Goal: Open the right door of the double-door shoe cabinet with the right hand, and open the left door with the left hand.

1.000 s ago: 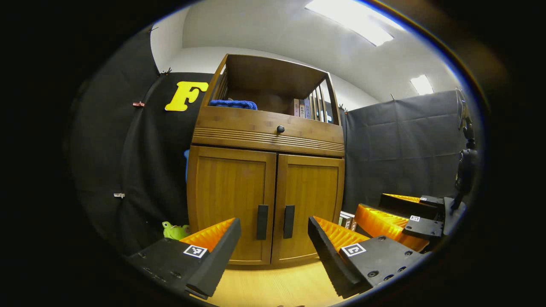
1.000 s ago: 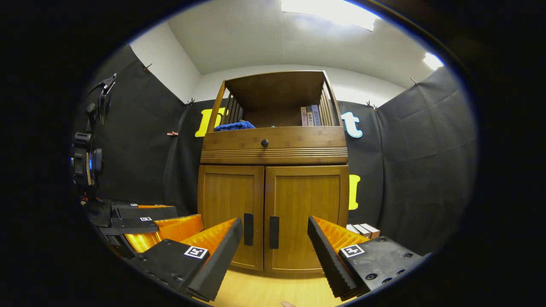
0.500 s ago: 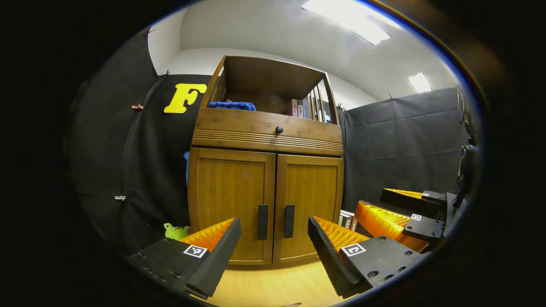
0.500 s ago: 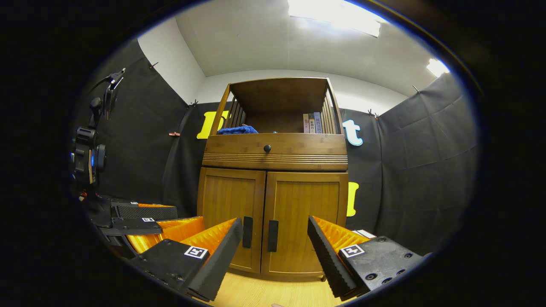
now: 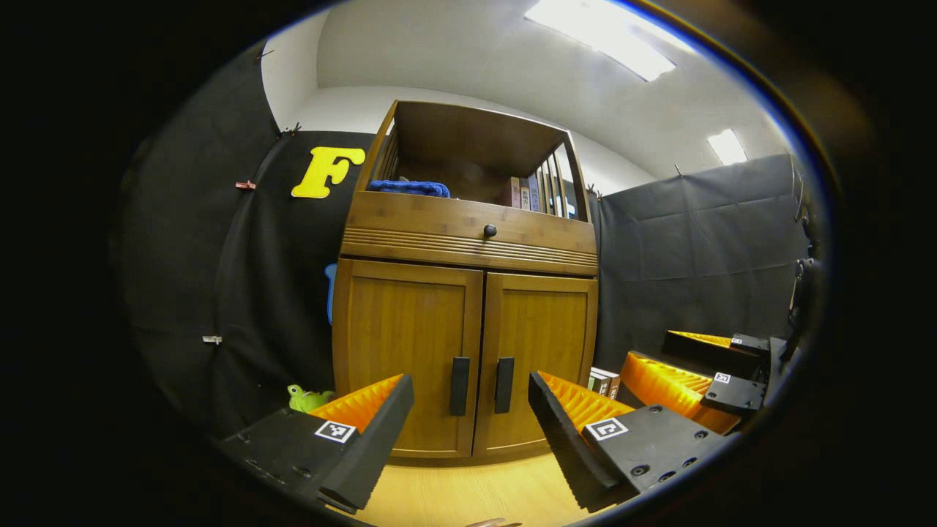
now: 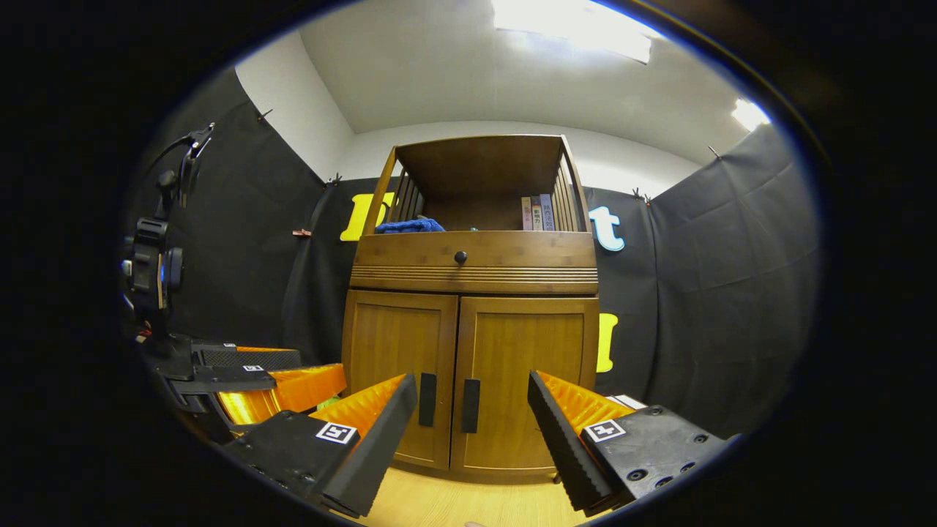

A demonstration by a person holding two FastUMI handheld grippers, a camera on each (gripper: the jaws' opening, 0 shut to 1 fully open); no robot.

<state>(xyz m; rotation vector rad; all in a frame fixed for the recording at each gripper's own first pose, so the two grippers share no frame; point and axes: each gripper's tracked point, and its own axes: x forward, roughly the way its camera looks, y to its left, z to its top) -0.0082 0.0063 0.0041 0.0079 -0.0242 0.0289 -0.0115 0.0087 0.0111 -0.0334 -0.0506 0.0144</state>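
Two handheld grippers face a wooden shoe cabinet [image 6: 472,322] standing against the booth's far wall, both doors shut. The right gripper [image 6: 468,432] hangs short of the right door [image 6: 525,380], fingers spread wide and holding nothing; the left gripper [image 5: 468,432] waits likewise before the left door [image 5: 406,351]. To open cleanly, the right gripper would likely need to line up on the right door's dark handle [image 6: 471,405], close both fingers around it, then pull along the hinge's arc.
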